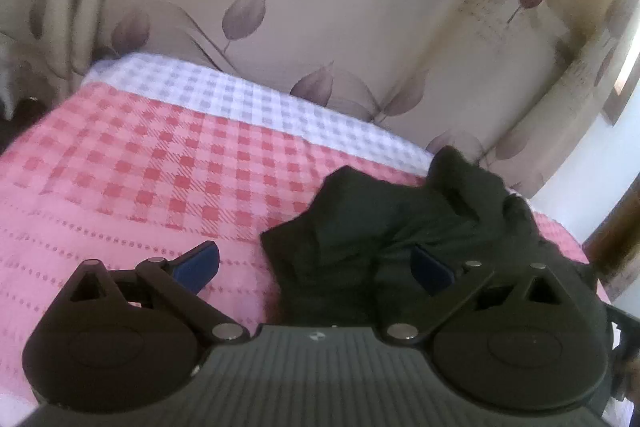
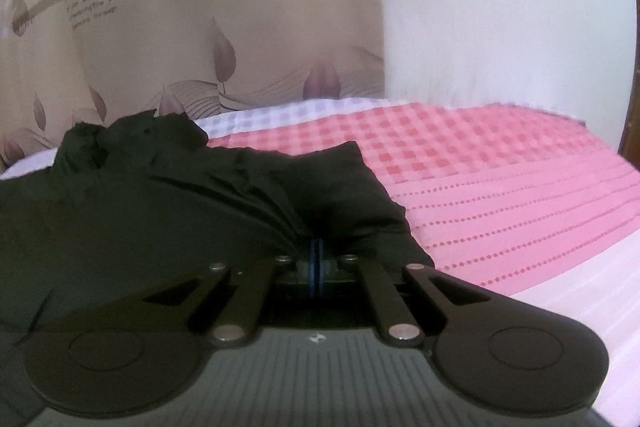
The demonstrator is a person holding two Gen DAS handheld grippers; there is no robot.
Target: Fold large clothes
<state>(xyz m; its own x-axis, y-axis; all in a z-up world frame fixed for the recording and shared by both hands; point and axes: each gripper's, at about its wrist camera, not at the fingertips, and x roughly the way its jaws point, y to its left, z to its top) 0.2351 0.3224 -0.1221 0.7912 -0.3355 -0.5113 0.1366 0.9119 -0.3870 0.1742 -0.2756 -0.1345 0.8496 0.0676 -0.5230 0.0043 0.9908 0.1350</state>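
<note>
- The left tongs [image 1: 314, 265] stand spread wide with nothing pinched; one blue pad [image 1: 199, 264] hangs over the bedspread, the other shows against dark cloth.
- The right tongs [image 2: 316, 259] are pressed together on a gathered fold of the black garment [image 2: 168, 195], and pleats fan out from the blue pads [image 2: 316, 267] where they meet.
- The black garment lies rumpled on the bed: in the left wrist view it fills the lower right, running under the right-hand pad, though whether it touches that pad I cannot tell through the blur. In the right wrist view it spreads from the tongs to the left edge, with a raised hump at its far side.
- Beyond it the pink checked bedspread [image 1: 132, 167] stretches away, with dotted lines nearer and checks farther off.
- A white and grey checked band [image 1: 240, 95] borders the bedspread's far edge.
- Behind the bed hangs a beige curtain [image 1: 320, 7] printed with mauve leaves and some lettering; beside it, in the right wrist view, is a plain white wall [image 2: 500, 7].
</note>
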